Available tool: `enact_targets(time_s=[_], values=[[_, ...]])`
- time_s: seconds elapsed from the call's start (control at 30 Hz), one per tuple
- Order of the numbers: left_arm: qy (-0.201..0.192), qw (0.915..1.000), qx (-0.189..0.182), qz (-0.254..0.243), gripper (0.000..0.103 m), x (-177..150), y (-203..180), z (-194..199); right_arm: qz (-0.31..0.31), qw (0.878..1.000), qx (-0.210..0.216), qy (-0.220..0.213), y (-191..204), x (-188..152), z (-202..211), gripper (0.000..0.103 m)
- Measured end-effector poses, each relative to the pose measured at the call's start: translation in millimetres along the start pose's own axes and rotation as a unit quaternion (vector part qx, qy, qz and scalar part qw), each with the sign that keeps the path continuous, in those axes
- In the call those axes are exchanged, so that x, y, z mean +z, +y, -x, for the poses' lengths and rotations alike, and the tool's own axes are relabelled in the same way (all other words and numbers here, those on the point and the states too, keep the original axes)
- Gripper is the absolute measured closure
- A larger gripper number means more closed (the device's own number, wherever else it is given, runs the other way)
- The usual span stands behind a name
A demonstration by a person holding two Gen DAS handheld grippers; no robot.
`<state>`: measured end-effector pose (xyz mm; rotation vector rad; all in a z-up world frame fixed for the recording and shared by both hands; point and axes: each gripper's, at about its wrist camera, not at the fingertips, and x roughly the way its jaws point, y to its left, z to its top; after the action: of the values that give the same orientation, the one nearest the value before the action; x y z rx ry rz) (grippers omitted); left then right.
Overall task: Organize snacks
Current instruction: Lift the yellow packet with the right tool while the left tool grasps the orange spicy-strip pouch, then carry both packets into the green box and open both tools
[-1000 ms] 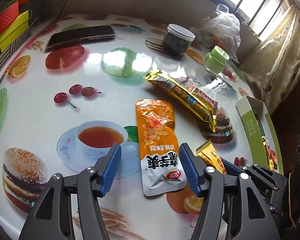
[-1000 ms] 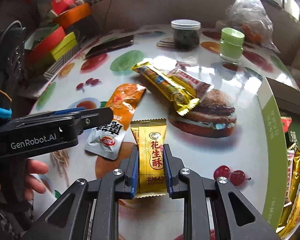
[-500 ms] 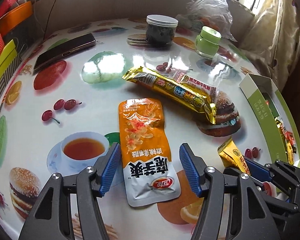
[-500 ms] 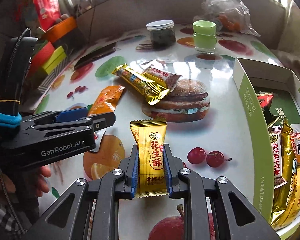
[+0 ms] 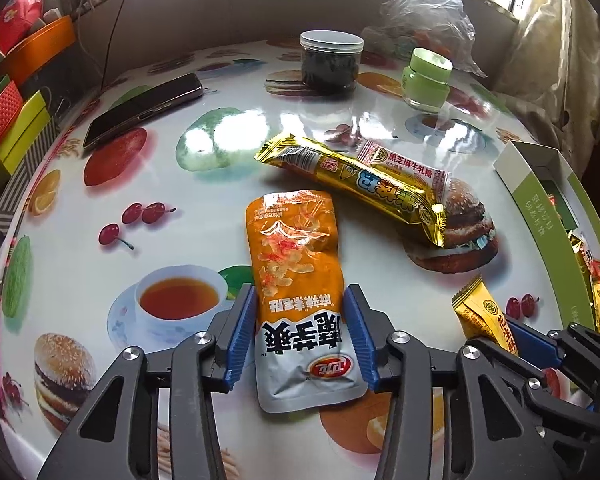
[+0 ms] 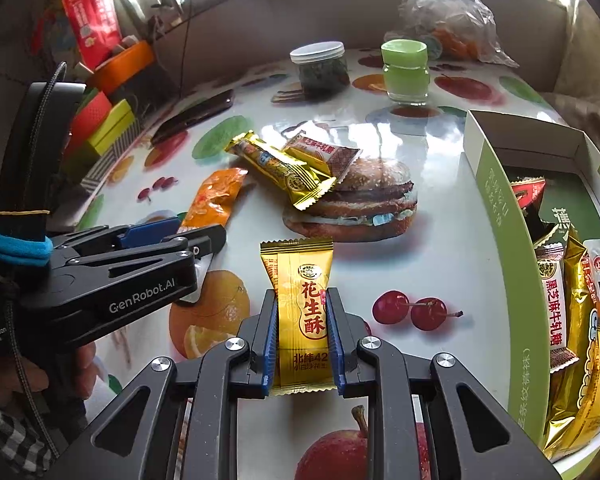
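- The left tool [image 5: 300, 332] is seen with its blue pads on both sides of the orange pouch [image 5: 300, 280]; the pads are just beside the pouch edges, and it cannot be told if they press it. The pouch lies flat on the surface [image 5: 100, 184].
- The right tool [image 6: 302, 340] is clenched on a gold candy [image 6: 300, 304], which is held upright between the pads, above the surface.
- In the left view the same candy [image 5: 480, 316] is seen at the right, in the right tool's blue pads.
- Beyond the pouch, a long gold bar [image 5: 352, 180] is laid across a red-white packet [image 5: 400, 160]; both lie on the surface and partly over the printed burger.
- At the right, a green box [image 6: 496, 216] stands open on the surface, and several snack packets [image 6: 572, 320] are packed inside it.
- Further back, a dark jar [image 5: 331, 64] with a white lid and a green jar [image 5: 426, 80] are placed well apart from the snacks.
- A phone [image 5: 144, 108] lies at the far left of the surface, and a plastic bag [image 5: 424, 12] is seen behind the jars.
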<state>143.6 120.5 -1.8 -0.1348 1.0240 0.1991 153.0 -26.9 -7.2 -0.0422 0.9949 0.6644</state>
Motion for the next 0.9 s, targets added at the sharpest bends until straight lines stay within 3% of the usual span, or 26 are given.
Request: enact_targets(time_s=[0.4,0.9], values=[[-0.008,0.9997,-0.017,0.014,0.065,-2.4,5.0,7.1,-0.001,1.0,-0.003,-0.001,-0.3,-0.2,1.4,0.082],[-0.045,0.9976,-0.051,0.011,0.065,0.8,-2.4,47.0,0.001,0.999,-0.019,-0.033,5.3,0.8,30.6,0.082]])
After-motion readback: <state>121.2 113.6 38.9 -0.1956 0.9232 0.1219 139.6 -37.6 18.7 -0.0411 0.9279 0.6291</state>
